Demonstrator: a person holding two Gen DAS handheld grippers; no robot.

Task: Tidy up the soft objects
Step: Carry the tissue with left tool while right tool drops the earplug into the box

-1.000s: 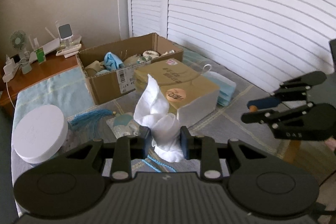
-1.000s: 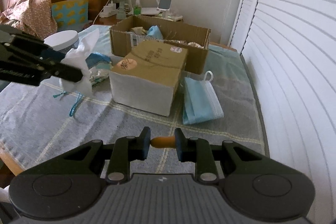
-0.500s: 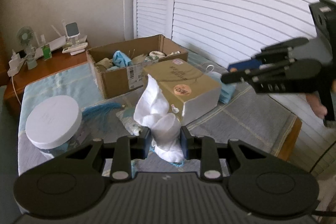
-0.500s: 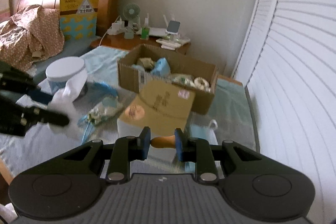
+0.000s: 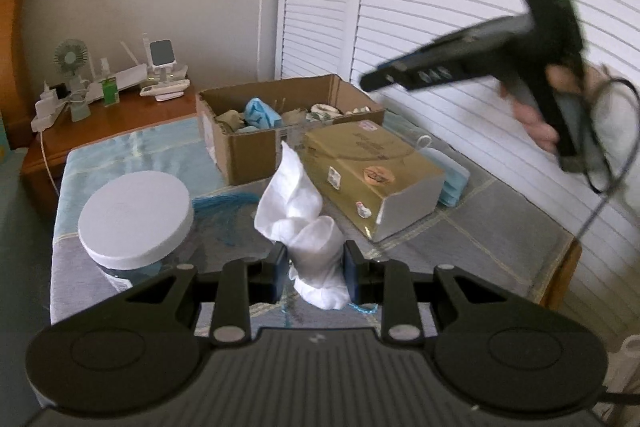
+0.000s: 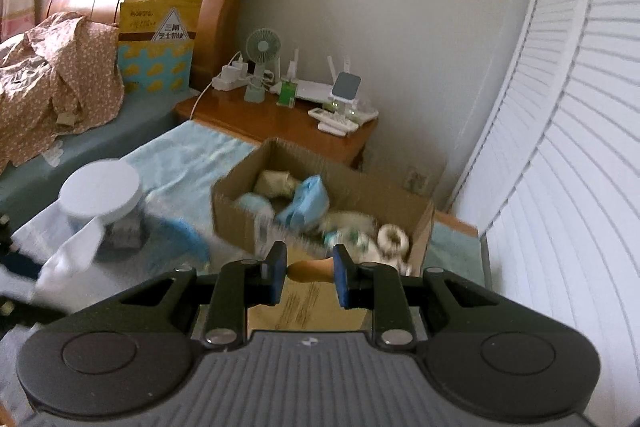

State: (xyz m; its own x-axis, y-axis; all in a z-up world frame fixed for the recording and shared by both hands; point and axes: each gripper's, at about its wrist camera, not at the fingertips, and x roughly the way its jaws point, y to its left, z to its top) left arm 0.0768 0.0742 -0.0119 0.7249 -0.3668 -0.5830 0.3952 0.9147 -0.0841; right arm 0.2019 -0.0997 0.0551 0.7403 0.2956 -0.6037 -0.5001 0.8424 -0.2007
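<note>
Gripping one white cloth (image 5: 308, 227), left hand-held gripper (image 5: 315, 273), right hand-held gripper (image 6: 308, 275) clamping one orange object (image 6: 311, 270), one cardboard box (image 6: 240, 215).

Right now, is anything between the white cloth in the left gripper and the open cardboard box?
Yes. The closed gold box lies on the table between the white cloth in the left gripper and the open cardboard box, partly blocking a low, straight path.

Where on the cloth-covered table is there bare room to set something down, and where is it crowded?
Free: the grey checked cloth to the right of the gold box, out to the table's edge, and the pale blue strip behind the white-lidded jar. Crowded: the middle, where jar, blue tassel, gold box, masks and cardboard box sit close together.
</note>
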